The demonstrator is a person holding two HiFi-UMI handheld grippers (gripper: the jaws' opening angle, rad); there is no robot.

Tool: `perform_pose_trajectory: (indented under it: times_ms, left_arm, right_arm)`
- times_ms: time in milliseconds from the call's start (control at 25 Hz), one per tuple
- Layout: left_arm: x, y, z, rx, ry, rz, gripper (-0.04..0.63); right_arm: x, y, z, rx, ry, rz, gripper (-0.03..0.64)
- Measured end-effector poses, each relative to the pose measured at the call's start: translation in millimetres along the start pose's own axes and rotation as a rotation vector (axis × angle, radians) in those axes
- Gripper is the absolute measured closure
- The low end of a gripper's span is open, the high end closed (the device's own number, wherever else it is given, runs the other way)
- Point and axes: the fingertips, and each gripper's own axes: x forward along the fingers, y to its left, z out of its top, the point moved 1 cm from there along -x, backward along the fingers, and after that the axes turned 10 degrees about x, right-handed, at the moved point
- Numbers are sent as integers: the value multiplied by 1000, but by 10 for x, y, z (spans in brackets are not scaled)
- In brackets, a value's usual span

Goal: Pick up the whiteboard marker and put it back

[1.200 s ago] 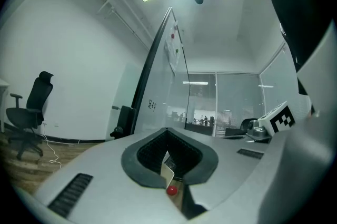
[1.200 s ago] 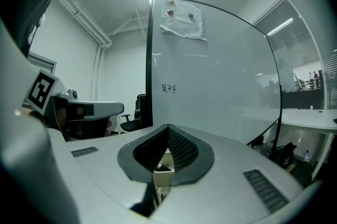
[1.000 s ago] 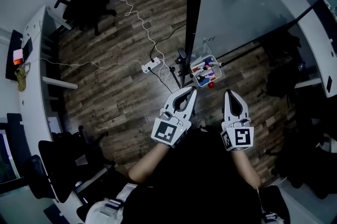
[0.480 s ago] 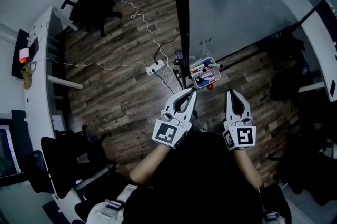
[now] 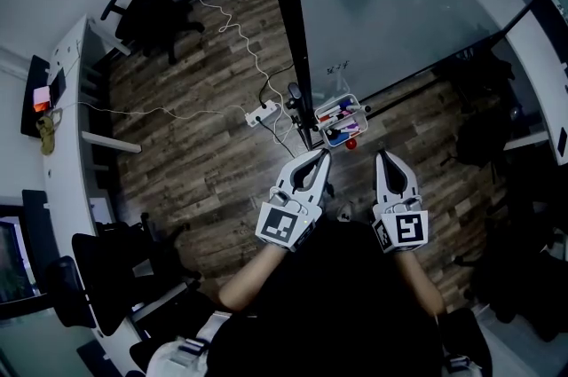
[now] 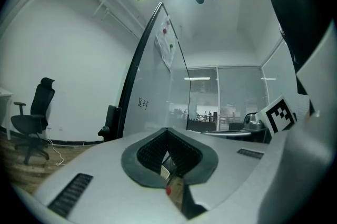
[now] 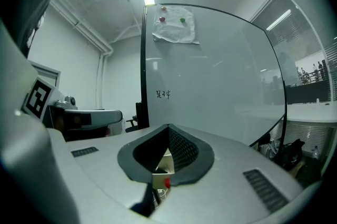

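Pressed together on nothing, both, with the left gripper [image 5: 326, 153] nearer than the right gripper [image 5: 383, 156] to the markers [image 5: 339, 113] lying in the basket [image 5: 363, 113] just ahead, below the whiteboard [image 5: 417, 11].

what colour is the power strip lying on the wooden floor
White; the power strip shows best in the head view.

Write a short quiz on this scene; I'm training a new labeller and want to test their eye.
1. True or false: the right gripper has its jaws shut on a marker.
2. Where do the whiteboard markers sit? A: in the white holder at the whiteboard's foot; B: on the desk; C: on the office chair.
3. Fill in: the white thing with cables on the wooden floor, left of the holder, is a power ____.
Key: 1 false; 2 A; 3 strip.
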Motion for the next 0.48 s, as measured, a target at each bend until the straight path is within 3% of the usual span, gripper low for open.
perform_pose_trajectory:
  times_ms: [480]
  left_arm:
    - [-5,-21,15,5,-1,6,588]
  right_arm:
    - [-8,-26,-6,-4,2,-4,603]
